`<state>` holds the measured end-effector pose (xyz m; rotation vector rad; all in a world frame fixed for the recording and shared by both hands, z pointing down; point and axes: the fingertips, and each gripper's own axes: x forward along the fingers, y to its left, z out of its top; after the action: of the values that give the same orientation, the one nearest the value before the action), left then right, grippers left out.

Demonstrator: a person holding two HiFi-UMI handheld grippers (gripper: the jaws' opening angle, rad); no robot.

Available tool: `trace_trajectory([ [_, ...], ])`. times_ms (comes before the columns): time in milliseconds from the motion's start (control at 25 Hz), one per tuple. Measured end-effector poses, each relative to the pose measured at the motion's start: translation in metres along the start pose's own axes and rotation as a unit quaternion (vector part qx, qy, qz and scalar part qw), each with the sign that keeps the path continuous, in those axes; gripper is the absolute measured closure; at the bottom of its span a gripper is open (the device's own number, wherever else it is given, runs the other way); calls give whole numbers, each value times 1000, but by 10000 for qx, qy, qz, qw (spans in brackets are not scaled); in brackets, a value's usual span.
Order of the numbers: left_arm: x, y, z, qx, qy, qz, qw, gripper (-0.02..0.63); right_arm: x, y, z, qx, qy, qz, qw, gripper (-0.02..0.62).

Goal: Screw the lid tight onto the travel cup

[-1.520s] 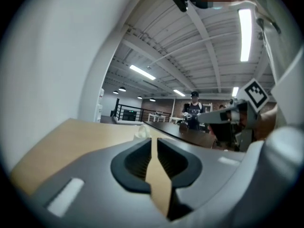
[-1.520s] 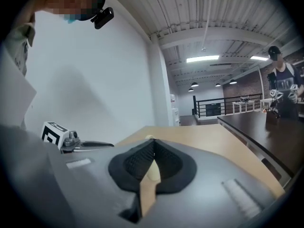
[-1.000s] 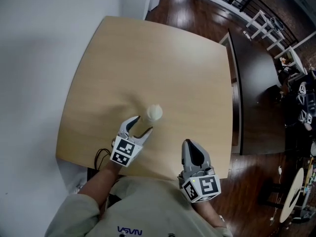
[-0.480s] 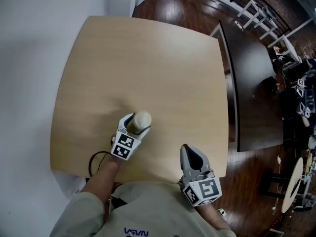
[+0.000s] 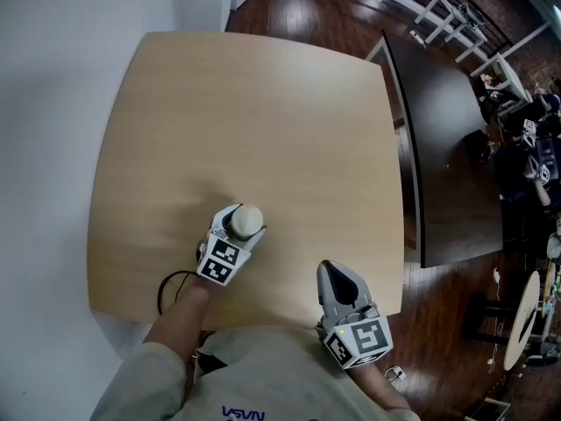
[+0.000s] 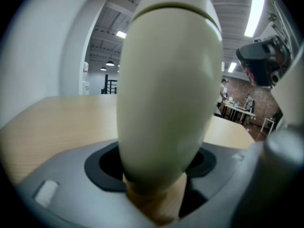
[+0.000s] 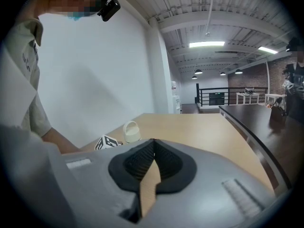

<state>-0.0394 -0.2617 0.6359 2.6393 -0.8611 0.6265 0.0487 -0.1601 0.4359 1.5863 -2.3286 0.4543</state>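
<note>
A cream travel cup (image 5: 247,220) with its lid on stands upright near the front of the light wooden table (image 5: 263,103). My left gripper (image 5: 235,227) has a jaw on each side of the cup and the jaws are closing. I cannot see the pads pressing on it. In the left gripper view the cup (image 6: 166,94) fills the middle, with the lid seam near its top. My right gripper (image 5: 336,274) hangs shut and empty over the front table edge, to the right of the cup. From it the cup (image 7: 131,132) shows far off to the left.
A dark table (image 5: 447,147) stands close along the right side of the wooden one, with dark floor beyond it. A white wall runs along the left. A black cable (image 5: 171,283) loops at the front table edge by my left sleeve.
The left gripper has moved forward from just short of the cup until its jaws stand on either side of it. The right gripper has stayed shut in place.
</note>
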Motion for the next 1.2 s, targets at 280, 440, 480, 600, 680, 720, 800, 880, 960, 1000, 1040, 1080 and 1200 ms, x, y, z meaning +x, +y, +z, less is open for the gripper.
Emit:
trace_trajectory([
  [280, -13, -10, 6, 38, 154, -288, 9995, 291, 3, 1, 8, 122, -265, 270, 9992, 597],
  [440, -36, -36, 33, 8, 207, -782, 9967, 282, 2, 4, 18, 281, -507, 745, 9955, 598],
  [480, -43, -44, 38, -5, 256, -944, 9952, 282, 3, 7, 22, 362, -568, 942, 9933, 597],
  [600, -66, -71, 45, -170, 463, -1518, 9872, 282, 2, 16, 34, 621, -648, 1710, 9812, 484],
  [680, -82, -94, 44, -278, 621, -1975, 9779, 282, -2, 23, 40, 692, -641, 2296, 9687, 419],
  [720, -91, -105, 43, -287, 693, -2218, 9722, 282, -5, 29, 43, 688, -625, 2607, 9609, 386],
  [800, -110, -124, 43, -205, 805, -2714, 9589, 282, -8, 42, 52, 612, -585, 3247, 9420, 357],
  [880, -128, -139, 44, -49, 867, -3201, 9434, 282, -13, 57, 61, 490, -553, 3867, 9193, 322],
  [960, -145, -156, 48, 117, 885, -3646, 9269, 282, -20, 71, 71, 358, -551, 4405, 8953, 305],
  [1000, -152, -165, 50, 201, 899, -3832, 9191, 282, -24, 77, 76, 285, -558, 4636, 8838, 299],
  [1040, -158, -175, 51, 295, 928, -3983, 9121, 282, -29, 83, 80, 204, -564, 4847, 8726, 285],
  [1080, -164, -183, 53, 400, 980, -4100, 9059, 282, -34, 89, 83, 111, -562, 5040, 8618, 279],
  [1200, -175, -202, 51, 711, 1234, -4288, 8921, 282, -46, 109, 90, -252, -515, 5470, 8352, 273],
])
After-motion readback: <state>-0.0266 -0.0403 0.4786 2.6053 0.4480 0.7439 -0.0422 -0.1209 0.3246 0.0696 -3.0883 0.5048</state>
